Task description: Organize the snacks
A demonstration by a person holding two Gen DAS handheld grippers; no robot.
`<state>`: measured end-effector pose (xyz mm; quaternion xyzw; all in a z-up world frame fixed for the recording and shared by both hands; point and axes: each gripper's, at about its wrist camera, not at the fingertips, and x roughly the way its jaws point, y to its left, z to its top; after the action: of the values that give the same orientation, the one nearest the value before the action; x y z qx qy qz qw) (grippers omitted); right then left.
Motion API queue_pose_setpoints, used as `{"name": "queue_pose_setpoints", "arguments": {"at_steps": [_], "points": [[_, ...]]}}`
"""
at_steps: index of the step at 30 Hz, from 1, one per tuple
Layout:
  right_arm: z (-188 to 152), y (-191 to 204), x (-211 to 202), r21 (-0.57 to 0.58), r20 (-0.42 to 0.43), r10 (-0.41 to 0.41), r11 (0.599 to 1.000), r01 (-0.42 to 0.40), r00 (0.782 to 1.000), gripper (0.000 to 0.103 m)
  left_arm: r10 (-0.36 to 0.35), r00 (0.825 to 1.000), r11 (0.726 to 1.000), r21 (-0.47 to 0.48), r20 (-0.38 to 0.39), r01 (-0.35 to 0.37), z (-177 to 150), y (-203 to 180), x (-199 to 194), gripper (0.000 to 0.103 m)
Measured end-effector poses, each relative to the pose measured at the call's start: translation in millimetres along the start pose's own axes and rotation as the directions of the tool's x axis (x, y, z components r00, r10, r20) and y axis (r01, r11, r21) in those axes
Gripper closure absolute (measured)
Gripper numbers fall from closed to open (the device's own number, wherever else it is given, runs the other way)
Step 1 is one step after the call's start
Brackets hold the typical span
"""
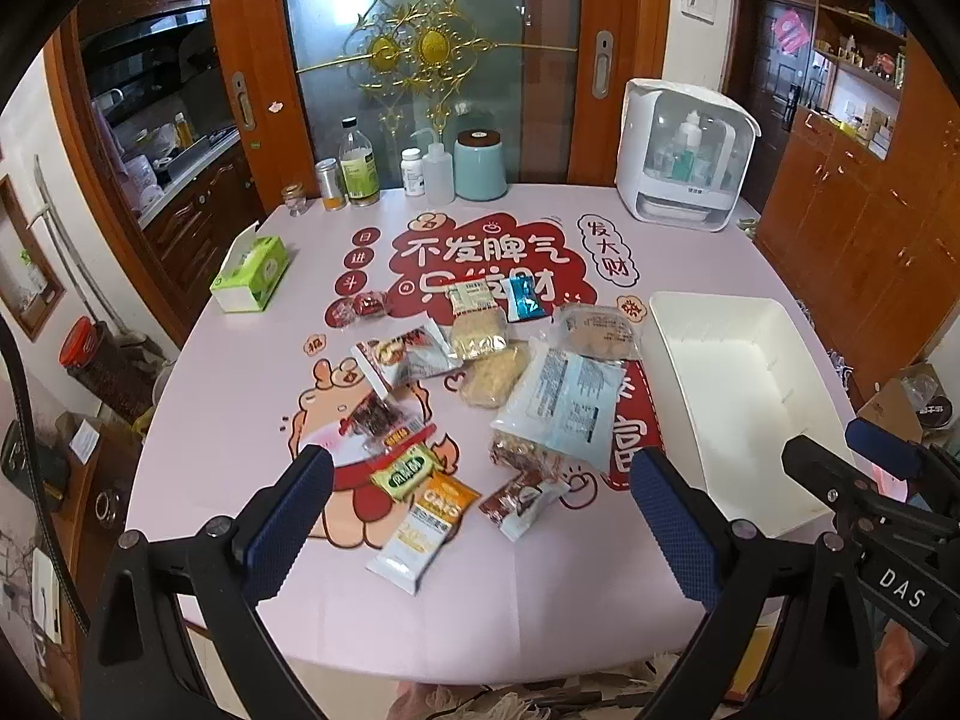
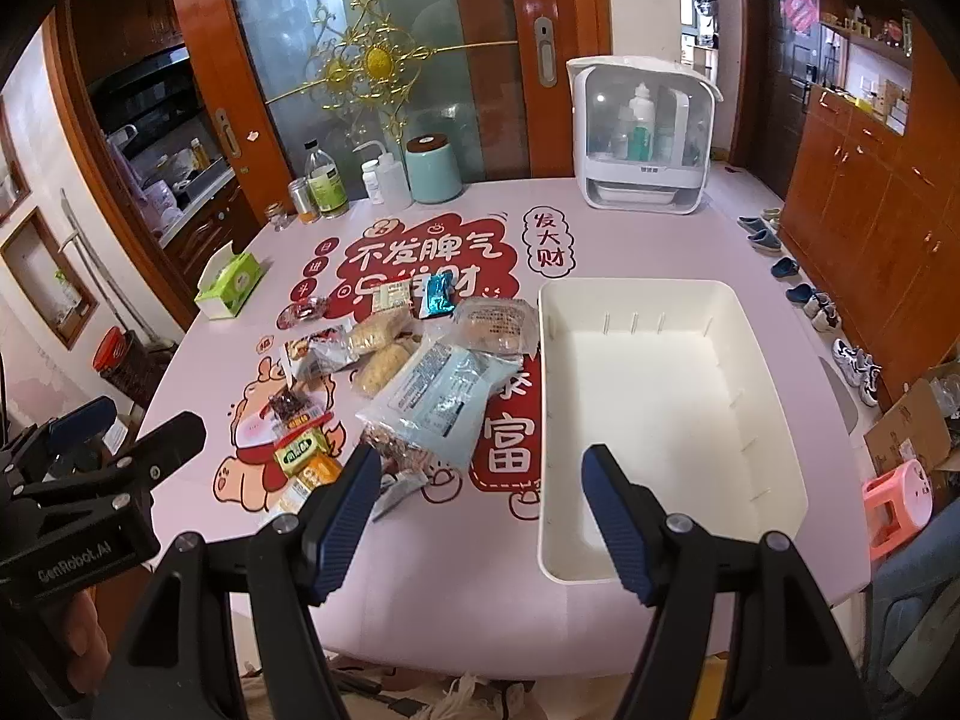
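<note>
— Both grippers sit nearest; how do they stand?
— Left gripper (image 1: 480,516) has its jaws spread wide, holding nothing, above the near snack packets (image 1: 447,501). Right gripper (image 2: 480,510) is just as wide apart and bare, beside the white bin (image 2: 774,420).
— And the snacks?
— Scattered on the pink table (image 2: 450,588), left of the bin, none inside it

- Bench (image 1: 240,396): pale pink, printed with red cartoon clouds, white characters and a pink pig.
- Bin (image 2: 672,420): plain white.
- Tissue box (image 1: 249,273): green and white.
- Jar (image 1: 479,165): mint green, brown lid.
- Big packet (image 1: 564,402): light blue over clear film.
- Small packet (image 1: 525,298): blue, silver edges.
- Bar (image 1: 445,501): orange.
- Tool pads (image 1: 675,528): dark blue, dimpled, on black arms.
</note>
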<state>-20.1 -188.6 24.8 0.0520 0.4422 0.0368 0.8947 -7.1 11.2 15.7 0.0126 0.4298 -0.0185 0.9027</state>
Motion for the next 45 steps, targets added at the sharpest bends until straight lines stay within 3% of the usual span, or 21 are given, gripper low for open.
{"name": "queue_pose_setpoints", "arguments": {"at_steps": [13, 22, 26, 35, 40, 45], "points": [[9, 40, 11, 0.03, -0.024, -0.042, 0.999, 0.043, 0.999, 0.033, -0.048, 0.999, 0.998, 0.047, -0.018, 0.049, 18, 37, 15, 0.004], [9, 62, 49, 0.053, -0.12, -0.034, 0.998, 0.041, 0.992, 0.033, -0.033, 0.995, 0.999, 0.038, -0.099, 0.037, 18, 77, 49, 0.004], [7, 72, 77, 0.072, -0.176, -0.032, 0.996, 0.045, 0.984, 0.033, -0.007, 0.986, 0.997, 0.077, -0.165, 0.02, 11, 93, 78, 0.004], [-20, 84, 158, 0.153, -0.342, -0.003, 0.987, 0.058, 0.94, 0.033, -0.05, 0.933, 0.972, 0.195, -0.357, 0.127, -16, 100, 152, 0.004], [-40, 76, 199, 0.235, -0.41, 0.022, 0.968, 0.083, 0.912, 0.033, -0.086, 0.886, 0.956, 0.212, -0.456, 0.203, -37, 94, 198, 0.004], [-52, 69, 228, 0.305, -0.435, 0.045, 0.947, 0.1, 0.899, 0.033, -0.085, 0.837, 0.946, 0.22, -0.541, 0.238, -62, 88, 238, 0.004]]}}
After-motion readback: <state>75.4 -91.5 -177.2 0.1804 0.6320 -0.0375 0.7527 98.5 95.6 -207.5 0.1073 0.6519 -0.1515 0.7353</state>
